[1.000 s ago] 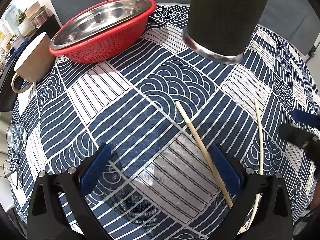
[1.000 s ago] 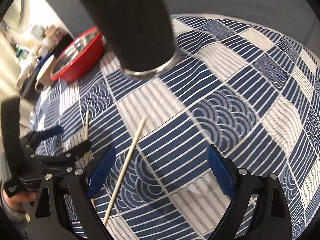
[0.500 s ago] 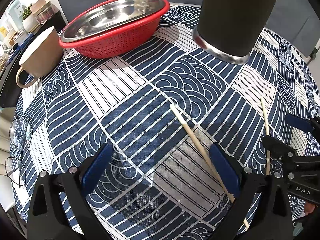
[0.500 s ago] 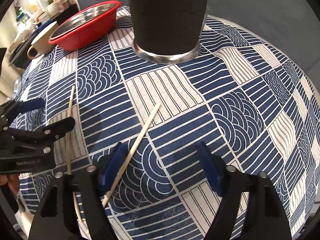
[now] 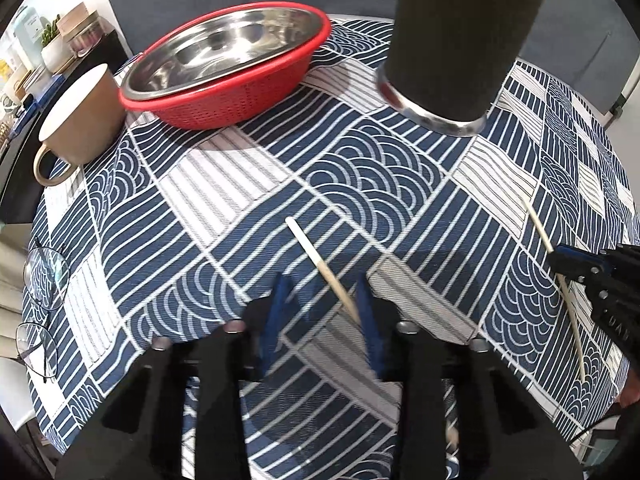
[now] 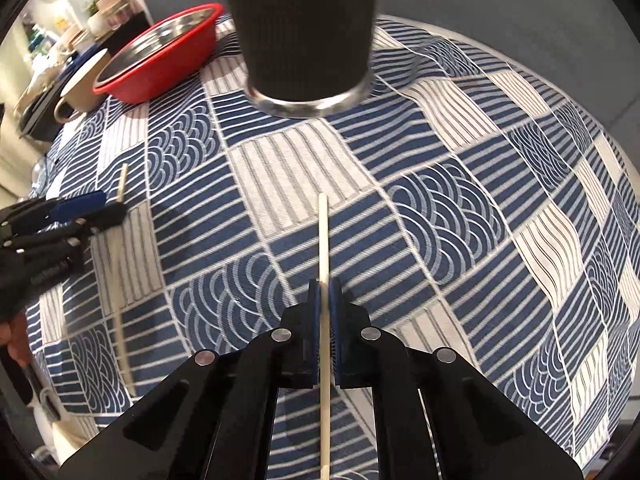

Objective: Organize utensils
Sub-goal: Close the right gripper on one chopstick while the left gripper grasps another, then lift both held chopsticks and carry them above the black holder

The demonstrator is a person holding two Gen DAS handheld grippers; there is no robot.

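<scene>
Two pale wooden chopsticks lie on the blue-and-white patterned tablecloth (image 5: pixel 224 184). My right gripper (image 6: pixel 325 320) is shut on one chopstick (image 6: pixel 323 236), which points toward the tall black utensil holder (image 6: pixel 308 28). In the left wrist view that holder (image 5: pixel 460 36) stands at the far right. My left gripper (image 5: pixel 324 316) is half closed, its blue pads on either side of the other chopstick (image 5: pixel 320 264); a gap still shows on the left. The left gripper also shows in the right wrist view (image 6: pixel 80 210), over its chopstick (image 6: pixel 120 280).
A red colander holding a steel bowl (image 5: pixel 224 64) stands at the far left, with a tan mug (image 5: pixel 80 120) beside it. Eyeglasses (image 5: pixel 40 292) lie at the left table edge. Shelves with jars sit beyond the table.
Both grippers have closed in from wide open. The right has shut on its chopstick and swung in line with it. The left has narrowed around the other chopstick.
</scene>
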